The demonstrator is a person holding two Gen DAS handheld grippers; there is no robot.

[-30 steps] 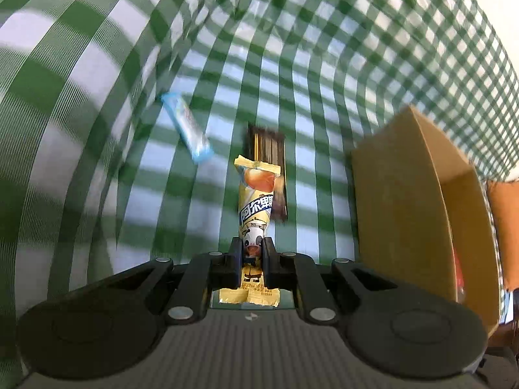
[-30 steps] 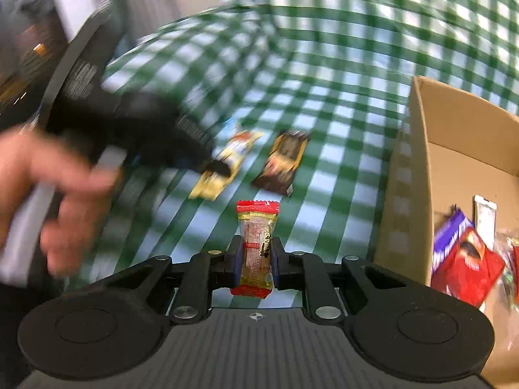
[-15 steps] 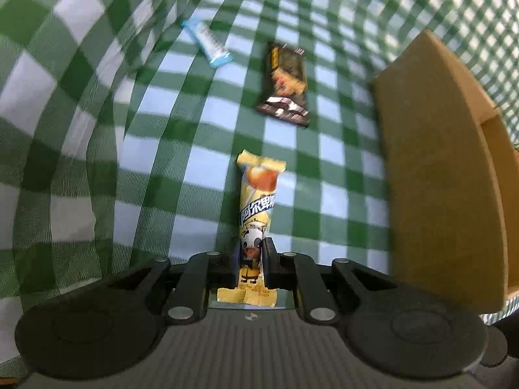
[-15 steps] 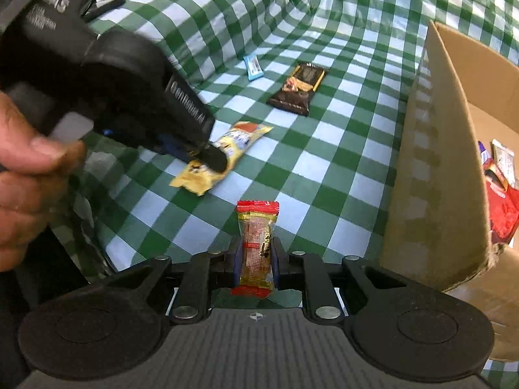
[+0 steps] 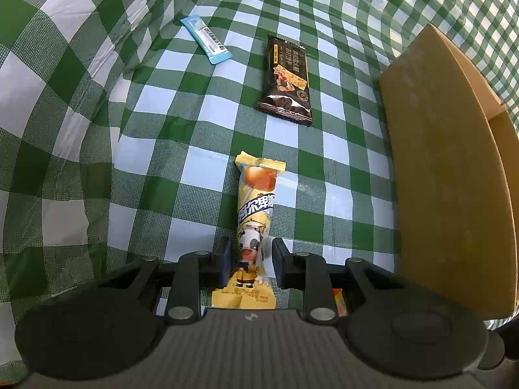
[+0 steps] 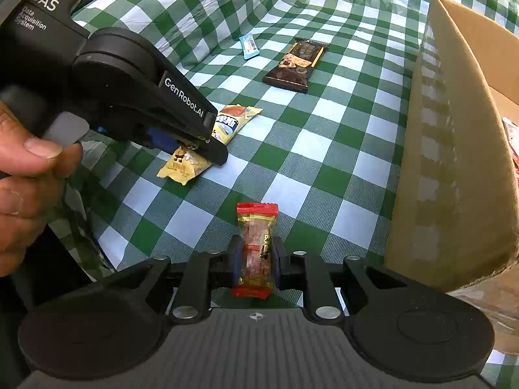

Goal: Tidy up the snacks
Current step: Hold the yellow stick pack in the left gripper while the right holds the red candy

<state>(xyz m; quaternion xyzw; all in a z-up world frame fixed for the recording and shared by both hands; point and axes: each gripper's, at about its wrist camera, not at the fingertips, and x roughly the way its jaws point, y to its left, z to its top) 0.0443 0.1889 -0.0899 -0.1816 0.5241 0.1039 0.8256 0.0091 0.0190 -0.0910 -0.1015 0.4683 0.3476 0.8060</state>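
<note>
Green-and-white checked cloth covers the surface you are working over, creased and rising at the far side.

Nearest your left gripper, the long yellow snack packet with a cartoon cow lies flat on the cloth between the jaws. They are opening, and a gap shows on each side of the wrapper, so the pads no longer press it.

Your right gripper is clamped on the small clear wrapper with red ends, which stands upright between the pads. In that view your left hand grasps the black handle of the left tool, whose tip sits over the yellow packet.

Farther out lies a dark brown biscuit packet, and beyond it to the left a slim light-blue sachet, apart from each other.

Along the right stands the brown cardboard box, its outer wall facing you. Red wrappers just show inside it past the wall.
</note>
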